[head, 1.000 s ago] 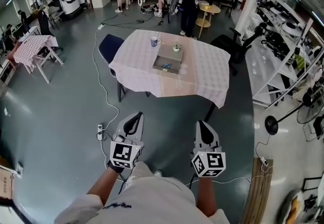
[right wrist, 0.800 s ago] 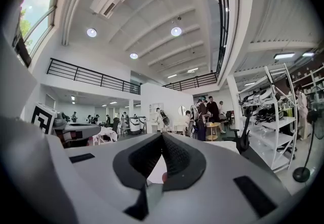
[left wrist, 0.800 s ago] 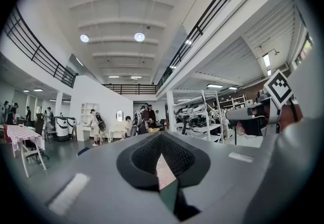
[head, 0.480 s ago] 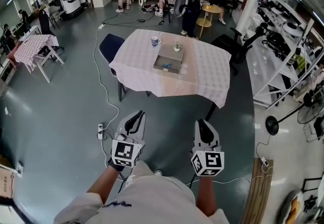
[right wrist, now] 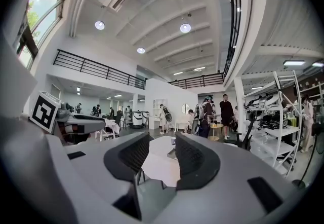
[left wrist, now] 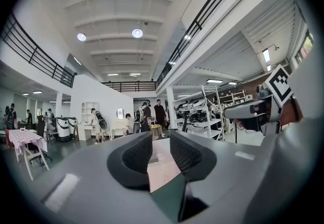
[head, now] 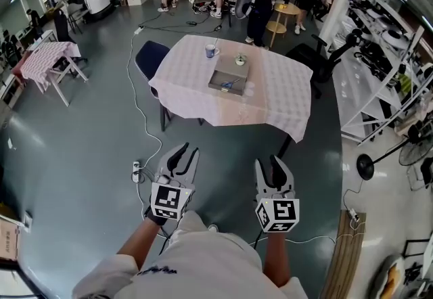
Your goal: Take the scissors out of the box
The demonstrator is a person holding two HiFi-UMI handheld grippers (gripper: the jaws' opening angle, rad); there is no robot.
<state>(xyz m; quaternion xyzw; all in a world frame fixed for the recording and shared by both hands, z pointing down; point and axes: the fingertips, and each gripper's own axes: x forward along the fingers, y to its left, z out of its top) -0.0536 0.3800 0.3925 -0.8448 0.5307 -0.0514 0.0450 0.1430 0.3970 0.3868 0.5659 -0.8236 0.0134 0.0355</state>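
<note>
One box (head: pixel 234 69), one scissors (head: pixel 231 84), one mug (head: pixel 212 51)

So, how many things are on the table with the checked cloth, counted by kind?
box: 1
scissors: 1, lying in the box
mug: 1
small cup: 1
total: 4

Cloth-covered table (head: pixel 270 98), blue mug (head: pixel 212 51) on it, dark chair (head: pixel 150 59) beside, perhaps a small bowl (head: pixel 239 59)

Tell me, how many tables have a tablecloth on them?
2. The big table straight ahead, with the box on it, and a smaller table at the far left. Others may be hidden behind people.
</note>
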